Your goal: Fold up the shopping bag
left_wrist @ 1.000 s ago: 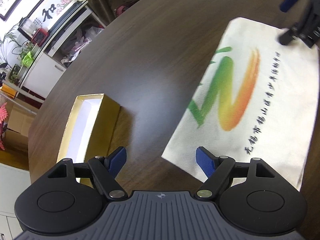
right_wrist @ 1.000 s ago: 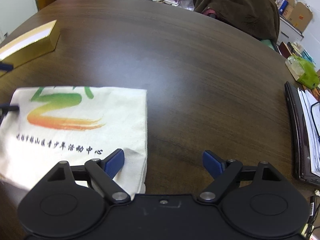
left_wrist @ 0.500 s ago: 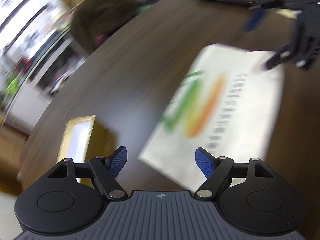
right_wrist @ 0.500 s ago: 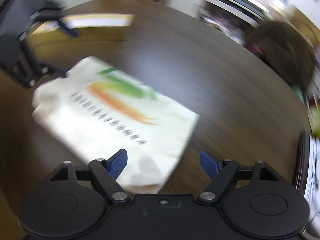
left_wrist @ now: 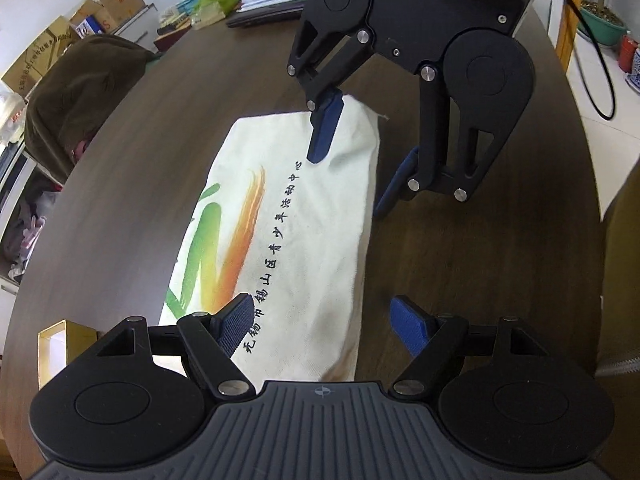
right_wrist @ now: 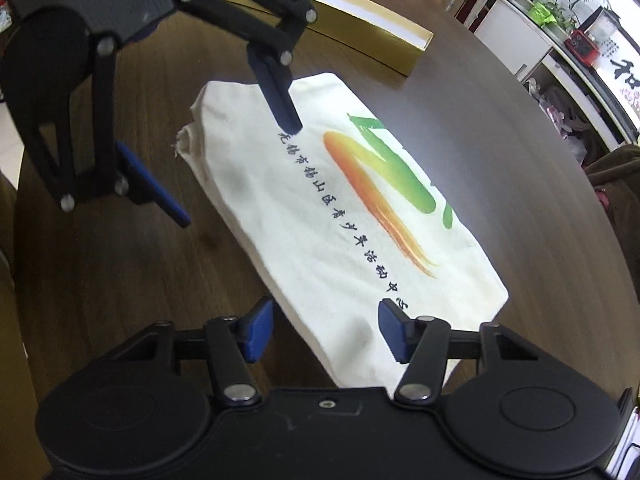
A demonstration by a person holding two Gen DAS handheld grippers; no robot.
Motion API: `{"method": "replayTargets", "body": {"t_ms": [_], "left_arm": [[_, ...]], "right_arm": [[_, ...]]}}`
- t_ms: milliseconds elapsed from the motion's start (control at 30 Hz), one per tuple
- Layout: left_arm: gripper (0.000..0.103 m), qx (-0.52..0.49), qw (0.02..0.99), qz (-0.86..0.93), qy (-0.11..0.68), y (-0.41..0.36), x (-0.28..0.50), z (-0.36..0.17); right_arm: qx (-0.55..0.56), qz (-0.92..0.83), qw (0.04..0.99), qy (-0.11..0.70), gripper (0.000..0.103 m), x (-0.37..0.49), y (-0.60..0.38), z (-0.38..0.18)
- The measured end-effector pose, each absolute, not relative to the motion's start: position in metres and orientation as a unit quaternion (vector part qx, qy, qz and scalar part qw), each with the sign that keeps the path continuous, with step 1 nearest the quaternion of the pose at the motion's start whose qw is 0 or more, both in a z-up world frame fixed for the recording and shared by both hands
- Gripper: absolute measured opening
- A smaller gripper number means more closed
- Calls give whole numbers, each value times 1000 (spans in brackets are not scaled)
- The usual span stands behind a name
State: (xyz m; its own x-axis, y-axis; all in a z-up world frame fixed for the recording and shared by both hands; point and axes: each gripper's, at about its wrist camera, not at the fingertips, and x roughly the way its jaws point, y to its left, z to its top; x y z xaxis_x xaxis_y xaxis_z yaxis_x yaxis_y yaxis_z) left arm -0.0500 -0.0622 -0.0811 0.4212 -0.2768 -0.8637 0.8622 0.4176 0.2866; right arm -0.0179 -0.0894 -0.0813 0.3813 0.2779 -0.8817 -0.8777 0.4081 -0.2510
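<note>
On the dark wood table [left_wrist: 160, 128] the cream shopping bag [left_wrist: 312, 216] lies flat, already folded into a long rectangle, printed side up: green-orange logo [left_wrist: 216, 240] plus a line of dark characters [left_wrist: 276, 252] along its length. In the left wrist view the bag runs from 6 o'clock up toward 12; in the right wrist view it runs from 5 toward 11

Left gripper [left_wrist: 322, 322]: jaws spread wide, straddling the bag's long edge at the near end. One blue pad [left_wrist: 236, 320] sits over the cloth by the characters, the other over bare table at 4 o'clock of the bag. Nothing pinched

Right gripper [right_wrist: 324, 328]: jaws have just been closing and now stand roughly half apart, straddling the same long edge at the opposite end. One pad is over the cloth by the last characters, the other off the edge over wood. Fabric is between them, but the pads don't look pressed on it, though their tips are hard to read from the left wrist view

Gold box [right_wrist: 372, 36] with white inside lies beyond the bag at 12 o'clock in the right wrist view, apart from it. Brown chair [left_wrist: 80, 88] at 10 o'clock in the left wrist view, papers [left_wrist: 272, 0] at the table's far rim
</note>
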Motion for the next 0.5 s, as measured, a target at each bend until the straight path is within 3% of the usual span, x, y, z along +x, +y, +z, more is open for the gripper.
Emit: {"method": "replayTargets", "body": {"t_ms": [133,233,300,500], "left_arm": [[69,376,744,-378,402,-62,-41,-88],[55,363,740,-386,413,-61,-36,-93],[35,346,738,-394,424,-60,-32,-92],[23,324,728,-413,441,-58,-22,-91]], "right_arm": [[-350,399,739,414,47,-12,-92,-83],[-319,400,741,435,46,-6,-98,-85],[-297,399,742,449,46,-1,-101,-85],[-269,402,741,465,46,6,-103,-86]]}}
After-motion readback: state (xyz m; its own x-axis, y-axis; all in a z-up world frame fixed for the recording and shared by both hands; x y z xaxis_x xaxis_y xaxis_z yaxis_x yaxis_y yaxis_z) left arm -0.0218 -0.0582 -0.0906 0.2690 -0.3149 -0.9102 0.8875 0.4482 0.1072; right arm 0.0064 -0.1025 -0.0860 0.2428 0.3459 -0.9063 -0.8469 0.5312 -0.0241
